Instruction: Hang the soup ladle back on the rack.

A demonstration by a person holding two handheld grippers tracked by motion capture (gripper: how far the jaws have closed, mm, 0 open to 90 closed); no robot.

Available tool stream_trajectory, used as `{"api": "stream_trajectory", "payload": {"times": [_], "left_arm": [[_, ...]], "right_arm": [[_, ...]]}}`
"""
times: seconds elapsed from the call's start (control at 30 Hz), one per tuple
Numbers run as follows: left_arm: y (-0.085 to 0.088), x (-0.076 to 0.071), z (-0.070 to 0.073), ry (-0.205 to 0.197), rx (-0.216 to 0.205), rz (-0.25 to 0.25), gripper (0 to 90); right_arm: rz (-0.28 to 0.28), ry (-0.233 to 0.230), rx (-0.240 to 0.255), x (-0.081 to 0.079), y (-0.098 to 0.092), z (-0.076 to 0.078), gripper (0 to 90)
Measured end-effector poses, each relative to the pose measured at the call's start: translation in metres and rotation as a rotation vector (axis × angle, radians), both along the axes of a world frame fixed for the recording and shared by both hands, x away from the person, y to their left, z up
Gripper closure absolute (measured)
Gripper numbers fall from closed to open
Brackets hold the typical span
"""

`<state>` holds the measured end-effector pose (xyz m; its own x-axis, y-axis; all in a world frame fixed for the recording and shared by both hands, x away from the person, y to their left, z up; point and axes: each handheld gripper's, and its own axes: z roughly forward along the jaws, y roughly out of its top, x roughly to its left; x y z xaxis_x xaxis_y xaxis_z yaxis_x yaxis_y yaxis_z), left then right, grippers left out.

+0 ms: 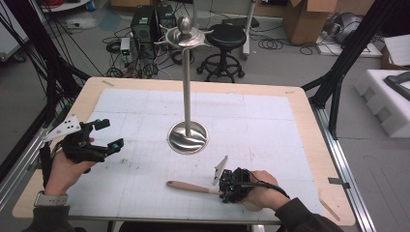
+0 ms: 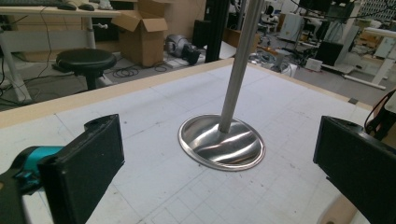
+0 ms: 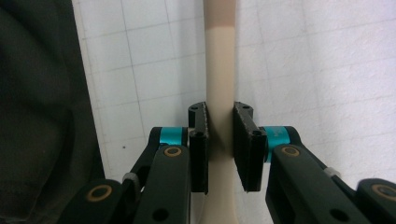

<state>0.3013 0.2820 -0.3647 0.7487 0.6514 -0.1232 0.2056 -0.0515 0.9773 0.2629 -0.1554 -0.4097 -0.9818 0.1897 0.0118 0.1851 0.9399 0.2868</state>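
1 wooden handle [image 1: 191,186] — clamped by the right gripper [image 1: 223,192]; left gripper [image 1: 109,135] gapes wide by 1 steel stand [image 1: 187,137].

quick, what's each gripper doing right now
left gripper: open, holding nothing, beside the metal stand.
right gripper: shut on the wooden handle lying on the table.

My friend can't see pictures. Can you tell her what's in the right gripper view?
The right tongs are shut on a pale wooden handle, one black pad pressing each side of it. The handle lies on a white gridded mat, running straight up the picture away from the camera. A dark sleeve covers the left edge.
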Motion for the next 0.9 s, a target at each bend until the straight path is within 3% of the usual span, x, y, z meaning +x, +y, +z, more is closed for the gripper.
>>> {"api": "stream_trajectory", "payload": {"times": [0.3,0.9], "left_arm": [[0.001,-0.001,0.001,-0.004,0.000,-0.001,2.2],[0.001,-0.004,0.003,-0.019,-0.008,-0.006,2.2]], "right_arm": [[-0.019,-0.022,0.047,0.003,-0.005,0.007,78.3],[-0.070,-0.051,0.340,0.012,-0.040,0.034,78.3]]}}
